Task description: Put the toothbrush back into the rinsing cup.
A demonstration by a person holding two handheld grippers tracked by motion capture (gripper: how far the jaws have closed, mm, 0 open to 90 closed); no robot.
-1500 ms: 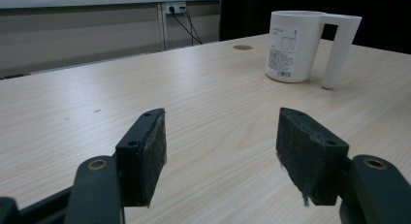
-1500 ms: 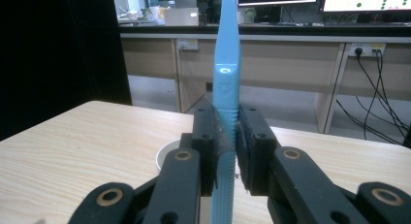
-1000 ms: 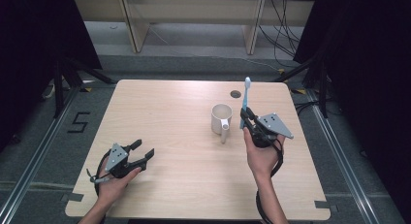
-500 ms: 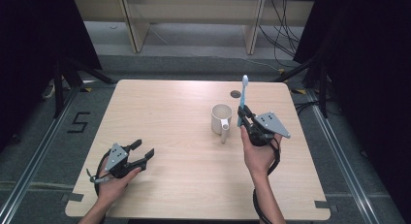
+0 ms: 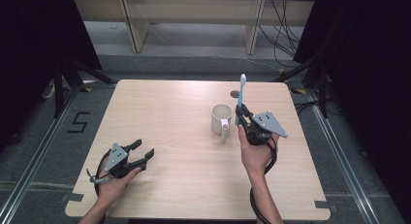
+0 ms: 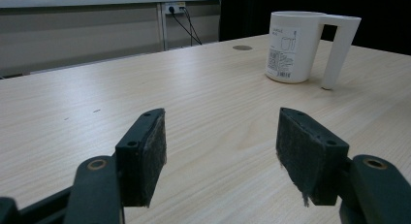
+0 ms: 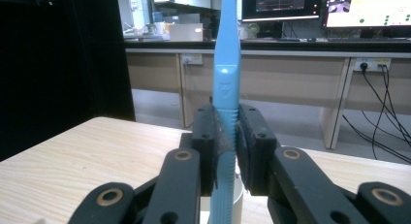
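Blue toothbrush stands upright, clamped by its lower handle in the right tool, bristle end uppermost. The white mug sits on the bench just to that tool's left, its mouth open upward, handle toward the person. So the brush's long axis already matches the mug's; the likely move is across and down. The left tool rests well apart, open and empty.

A pale wooden table stands before shelving, with monitors (lit) beyond.
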